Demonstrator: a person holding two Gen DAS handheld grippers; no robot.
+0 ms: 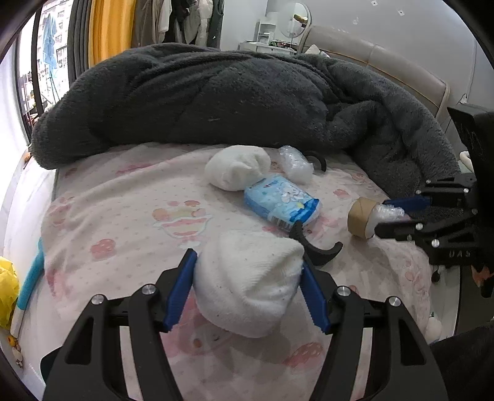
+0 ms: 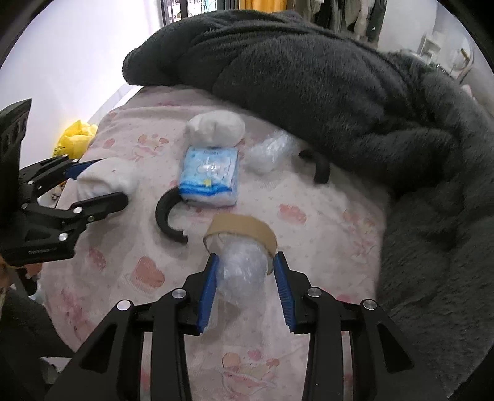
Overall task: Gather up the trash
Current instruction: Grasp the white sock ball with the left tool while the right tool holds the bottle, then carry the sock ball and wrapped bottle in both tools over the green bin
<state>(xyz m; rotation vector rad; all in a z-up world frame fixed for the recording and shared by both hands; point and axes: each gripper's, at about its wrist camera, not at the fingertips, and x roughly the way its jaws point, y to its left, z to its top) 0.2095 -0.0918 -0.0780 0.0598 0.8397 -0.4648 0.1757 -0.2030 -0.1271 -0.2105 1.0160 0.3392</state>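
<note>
I am holding the left gripper (image 1: 248, 285) around a balled white sock (image 1: 250, 280); both blue pads (image 1: 180, 290) are pressing its sides, so the fingers are grasping the sock, which is resting on the sheet (image 1: 123, 222). From the right camera I am seeing the same grip from the side, with the sock (image 2: 105, 182) between the black finger and the blue pad of the left gripper (image 2: 102, 180).

My right gripper (image 2: 245, 288) is straddling a wad of clear plastic wrap (image 2: 244, 271) that is sticking out of a brown tape roll (image 2: 240, 231). The left pad is lying against the wrap, but a gap is showing between the wrap and the right pad, so these fingers are standing released, with the wrap between them. No earlier view is available to me here. In the left camera the right gripper (image 1: 389, 217) is sitting at the roll's (image 1: 361, 216) open end, beside the wrap (image 1: 387, 212).

Between the two grippers a blue tissue pack (image 2: 211, 179) is lying flat, with a black C-shaped piece (image 2: 168, 219) touching its near corner. Beyond the pack a second white sock ball (image 2: 216, 128) is sitting, and beside it another crumple of clear plastic (image 2: 268, 151), then a second black curved piece (image 2: 318, 166) at the edge of the blanket (image 2: 308, 77).

The surface is a bed with a pink patterned sheet; a dark grey fleece blanket is heaped across its far side. A yellow bag (image 2: 75, 137) is lying off the bed's edge. Clothes (image 1: 173, 21) are hanging at the back, next to a window (image 1: 49, 55), and a padded headboard (image 1: 386, 61) is curving behind the blanket.
</note>
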